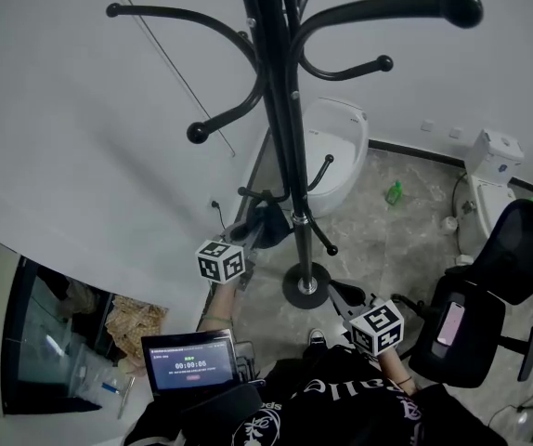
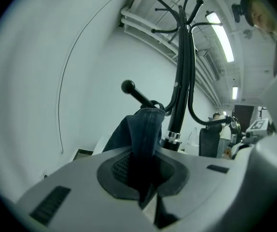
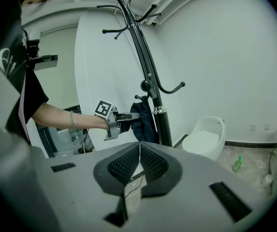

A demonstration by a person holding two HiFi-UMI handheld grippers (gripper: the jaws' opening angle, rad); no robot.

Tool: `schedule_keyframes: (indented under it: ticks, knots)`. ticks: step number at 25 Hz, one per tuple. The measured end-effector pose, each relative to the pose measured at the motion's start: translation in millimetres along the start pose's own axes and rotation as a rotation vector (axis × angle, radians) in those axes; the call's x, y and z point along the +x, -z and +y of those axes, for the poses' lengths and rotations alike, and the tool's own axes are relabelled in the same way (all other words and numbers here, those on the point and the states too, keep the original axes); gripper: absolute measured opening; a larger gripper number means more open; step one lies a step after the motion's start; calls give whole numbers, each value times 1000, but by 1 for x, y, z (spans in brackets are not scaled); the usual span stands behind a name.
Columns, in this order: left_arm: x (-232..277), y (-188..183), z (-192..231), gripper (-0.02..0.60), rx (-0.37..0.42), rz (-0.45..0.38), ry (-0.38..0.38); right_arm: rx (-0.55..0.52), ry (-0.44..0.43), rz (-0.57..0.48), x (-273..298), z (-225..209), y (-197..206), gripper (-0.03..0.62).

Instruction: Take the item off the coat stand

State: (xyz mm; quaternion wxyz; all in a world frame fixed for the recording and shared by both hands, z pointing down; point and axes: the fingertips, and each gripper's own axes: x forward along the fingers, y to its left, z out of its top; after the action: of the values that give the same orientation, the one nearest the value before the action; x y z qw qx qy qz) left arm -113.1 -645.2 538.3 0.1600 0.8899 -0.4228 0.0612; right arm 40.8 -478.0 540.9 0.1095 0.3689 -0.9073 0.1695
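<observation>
White wall [image 2: 80, 66]; left claw [image 2: 142, 174] clamps dark cloth [image 2: 141, 129].

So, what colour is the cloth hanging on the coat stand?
The cloth is dark blue, like denim. The left gripper view shows it best.

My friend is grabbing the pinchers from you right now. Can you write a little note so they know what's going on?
Left gripper: shut on the dark blue garment, with the fabric pinched between its pads.
Right gripper: shut and empty, held back from the stand.
Things: the garment hangs over a low hook of the black coat stand.
Done: the garment is gripped.
Left: lift it up and over the hook's knob, then carry it clear of the stand.
</observation>
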Motion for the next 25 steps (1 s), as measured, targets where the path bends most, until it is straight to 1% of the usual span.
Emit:
schedule_keyframes:
  ticks: [6, 9, 11, 12, 16, 18, 21, 25]
  knots:
    - [-34, -39, 17, 25, -47, -120, -32, 8, -15, 8, 7, 0, 5, 17]
    - [-51, -44, 26, 23, -19, -112, -46, 16, -21, 17, 10, 2, 9, 17]
    - [-61, -39, 33, 23, 3, -89, -74, 13, -19, 20, 10, 1, 10, 17]
    - [-66, -35, 39, 24, -2, -87, -93, 12, -18, 24, 11, 1, 11, 17]
    - [-94, -20, 59, 23, -106, -141, -153, 9, -14, 35, 10, 6, 13, 17]
    - [-110, -11, 60, 23, -134, -150, -163, 9, -21, 44, 10, 12, 14, 17]
    - [-132, 9, 51, 23, -136, -117, -163, 1, -24, 41, 12, 23, 16, 17]
    - [-159, 39, 28, 23, -110, -51, -147, -3, -28, 36, 14, 41, 18, 17]
